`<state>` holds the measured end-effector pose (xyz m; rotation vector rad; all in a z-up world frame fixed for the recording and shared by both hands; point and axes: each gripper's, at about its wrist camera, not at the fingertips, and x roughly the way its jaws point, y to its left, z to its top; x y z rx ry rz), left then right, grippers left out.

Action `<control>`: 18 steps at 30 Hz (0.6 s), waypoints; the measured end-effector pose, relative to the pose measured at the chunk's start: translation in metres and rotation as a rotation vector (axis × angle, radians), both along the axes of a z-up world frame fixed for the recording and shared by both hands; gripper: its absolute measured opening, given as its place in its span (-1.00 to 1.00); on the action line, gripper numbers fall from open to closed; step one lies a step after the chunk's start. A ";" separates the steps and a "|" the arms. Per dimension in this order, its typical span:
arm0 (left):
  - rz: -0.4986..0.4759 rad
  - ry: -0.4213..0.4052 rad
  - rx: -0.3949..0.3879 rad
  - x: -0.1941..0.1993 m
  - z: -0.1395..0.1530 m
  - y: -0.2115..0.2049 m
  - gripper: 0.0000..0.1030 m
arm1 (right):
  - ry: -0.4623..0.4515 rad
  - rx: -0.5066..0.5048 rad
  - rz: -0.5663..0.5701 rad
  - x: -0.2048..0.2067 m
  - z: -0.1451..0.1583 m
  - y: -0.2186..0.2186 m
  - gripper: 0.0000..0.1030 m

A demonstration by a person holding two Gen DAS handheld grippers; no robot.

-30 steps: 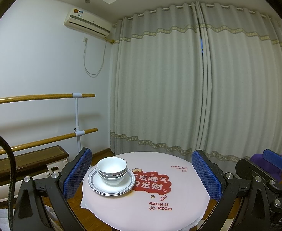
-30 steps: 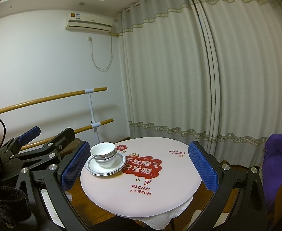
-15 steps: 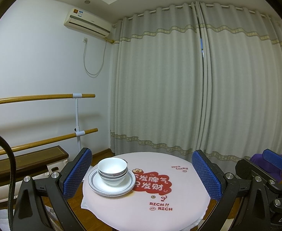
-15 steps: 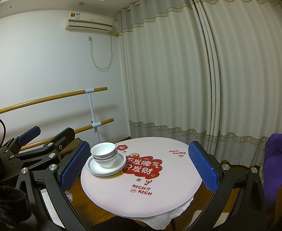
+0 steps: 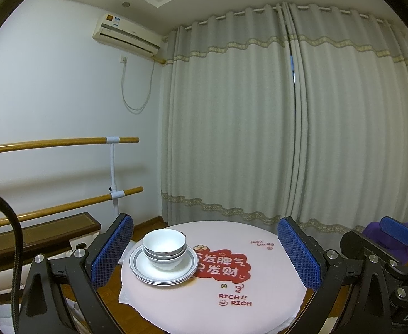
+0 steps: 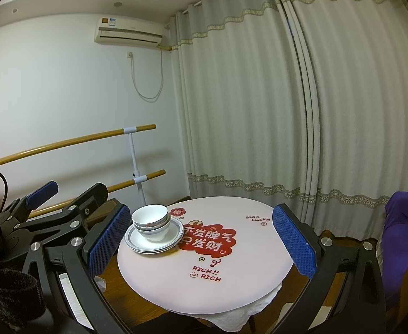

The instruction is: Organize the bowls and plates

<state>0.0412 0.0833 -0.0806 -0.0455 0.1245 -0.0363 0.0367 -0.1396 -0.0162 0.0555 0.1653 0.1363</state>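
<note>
Grippers left [image 5: 205,253] and right [image 6: 201,240] level before the table [image 6: 248,286], fingers spread wide, empty, short of the bowls [image 5: 164,246].

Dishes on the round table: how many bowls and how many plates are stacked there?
Bowls: 3, nested
Plates: 3, judged from the stacked rims; the lower ones are mostly hidden
Total: 6, all in one pile on the table

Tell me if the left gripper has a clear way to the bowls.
Probably yes: the left gripper is open and empty, and nothing lies between it and the bowls stacked on the plates.
</note>
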 end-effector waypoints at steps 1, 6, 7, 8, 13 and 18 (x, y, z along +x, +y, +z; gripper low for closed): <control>0.000 0.000 0.000 0.000 0.000 0.000 0.99 | 0.000 0.000 0.001 0.000 0.000 0.000 1.00; 0.002 0.004 0.001 -0.001 0.000 -0.001 0.99 | 0.005 0.002 0.001 0.002 -0.001 0.001 1.00; 0.002 0.003 0.001 -0.001 0.000 -0.002 0.99 | 0.004 0.002 0.001 0.002 -0.001 0.001 1.00; 0.002 0.003 0.001 -0.001 0.000 -0.002 0.99 | 0.005 0.002 0.001 0.002 -0.001 0.000 1.00; 0.003 0.004 0.002 -0.001 0.001 -0.003 0.99 | 0.004 0.003 0.000 0.002 -0.001 0.002 1.00; 0.005 0.004 0.002 -0.002 0.000 -0.003 0.99 | 0.005 0.003 0.001 0.003 -0.001 0.001 1.00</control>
